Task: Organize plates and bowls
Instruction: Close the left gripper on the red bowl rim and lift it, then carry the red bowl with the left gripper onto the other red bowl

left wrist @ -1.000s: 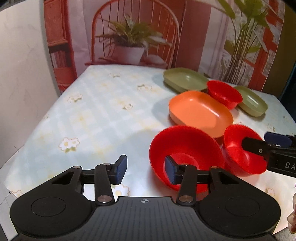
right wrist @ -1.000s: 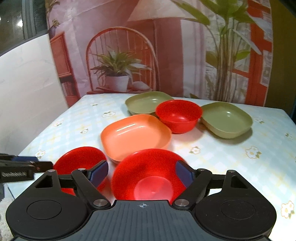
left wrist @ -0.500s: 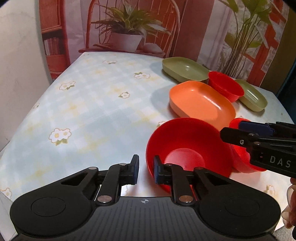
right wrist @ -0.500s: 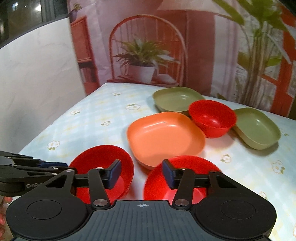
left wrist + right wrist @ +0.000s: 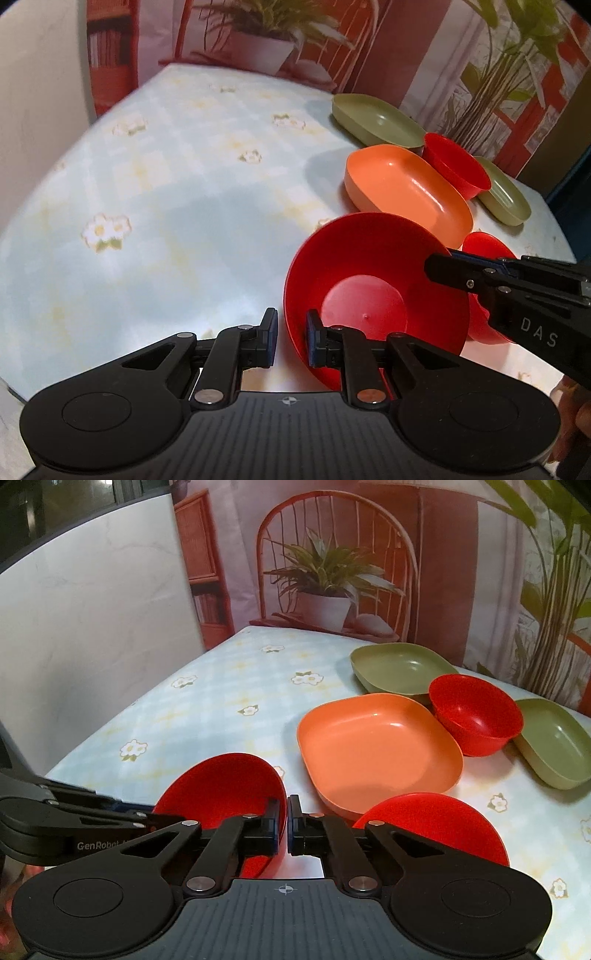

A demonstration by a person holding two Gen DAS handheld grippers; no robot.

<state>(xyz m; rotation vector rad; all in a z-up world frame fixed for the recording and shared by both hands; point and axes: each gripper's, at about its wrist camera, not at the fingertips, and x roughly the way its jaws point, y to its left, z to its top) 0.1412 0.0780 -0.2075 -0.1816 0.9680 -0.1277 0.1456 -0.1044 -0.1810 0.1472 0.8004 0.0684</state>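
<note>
Tablecloth point(image 5: 166, 192) bare beside bowls point(image 5: 369, 295)

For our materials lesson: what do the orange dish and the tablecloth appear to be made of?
Orange dish: probably moulded plastic, smooth semi-gloss, with soft highlights and one even colour. Tablecloth: likely wipeable vinyl or coated fabric, with a printed flower check and a slight sheen; which one is unclear.

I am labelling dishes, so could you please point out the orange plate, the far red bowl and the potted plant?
orange plate point(image 5: 373, 753): right wrist view, inner floor.
far red bowl point(image 5: 476, 716): right wrist view, inside wall.
potted plant point(image 5: 323, 609): right wrist view, white pot.
</note>
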